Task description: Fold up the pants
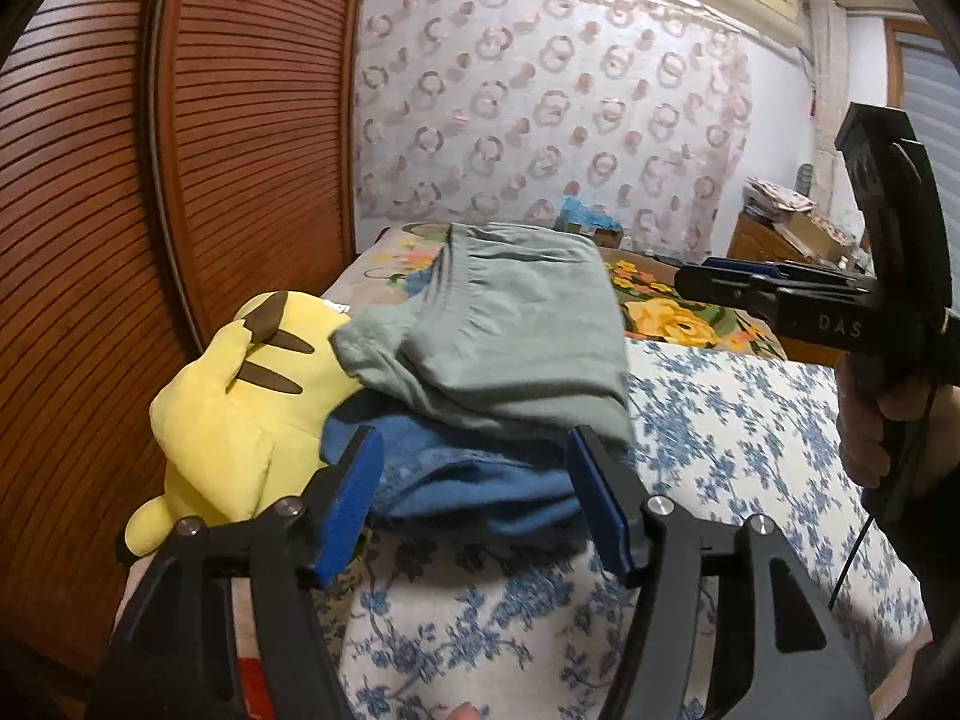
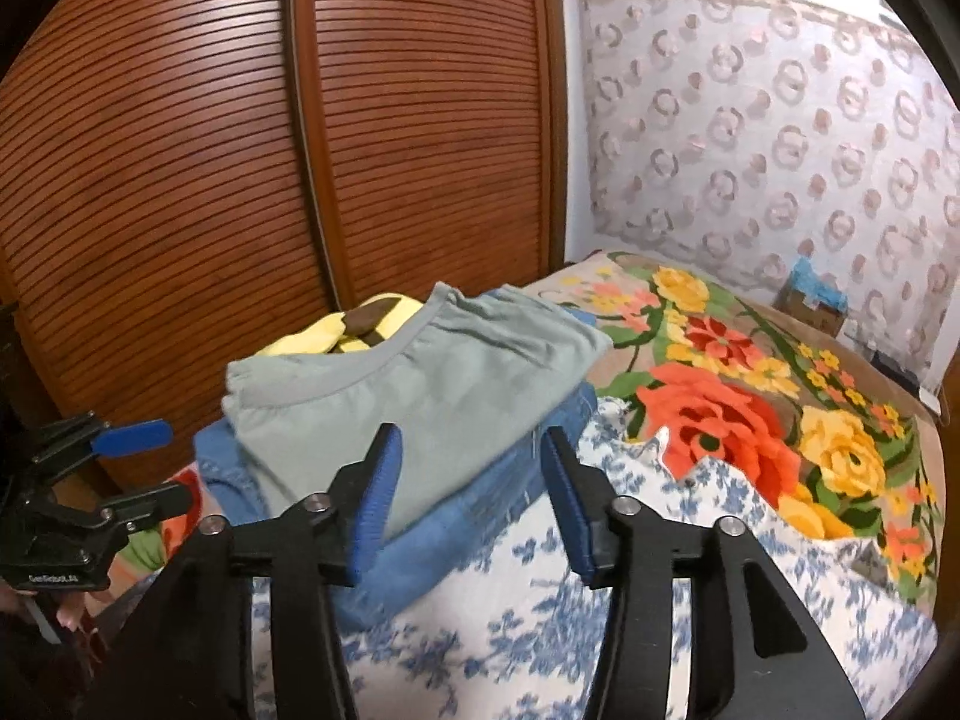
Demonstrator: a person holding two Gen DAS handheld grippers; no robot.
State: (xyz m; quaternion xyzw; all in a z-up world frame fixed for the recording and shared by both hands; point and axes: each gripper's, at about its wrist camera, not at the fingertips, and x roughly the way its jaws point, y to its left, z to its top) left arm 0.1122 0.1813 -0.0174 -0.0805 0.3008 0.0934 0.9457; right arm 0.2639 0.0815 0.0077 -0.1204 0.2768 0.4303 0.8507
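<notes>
Folded grey-green pants (image 1: pixel 510 324) lie on top of a folded blue denim garment (image 1: pixel 474 480) on the bed; both also show in the right wrist view, pants (image 2: pixel 420 384) over denim (image 2: pixel 456 528). My left gripper (image 1: pixel 474 468) is open and empty, its blue fingers just in front of the stack. My right gripper (image 2: pixel 468 468) is open and empty, close to the stack's near edge. The right gripper shows from the side in the left wrist view (image 1: pixel 720 282), and the left gripper at the left edge of the right wrist view (image 2: pixel 144 462).
A yellow plush toy (image 1: pixel 240 396) leans against the stack on the left, next to the brown slatted wardrobe doors (image 1: pixel 180 180). The bed has a blue-flowered white sheet (image 1: pixel 720 432) and a bright floral blanket (image 2: pixel 750 408). A curtain and cluttered furniture stand behind.
</notes>
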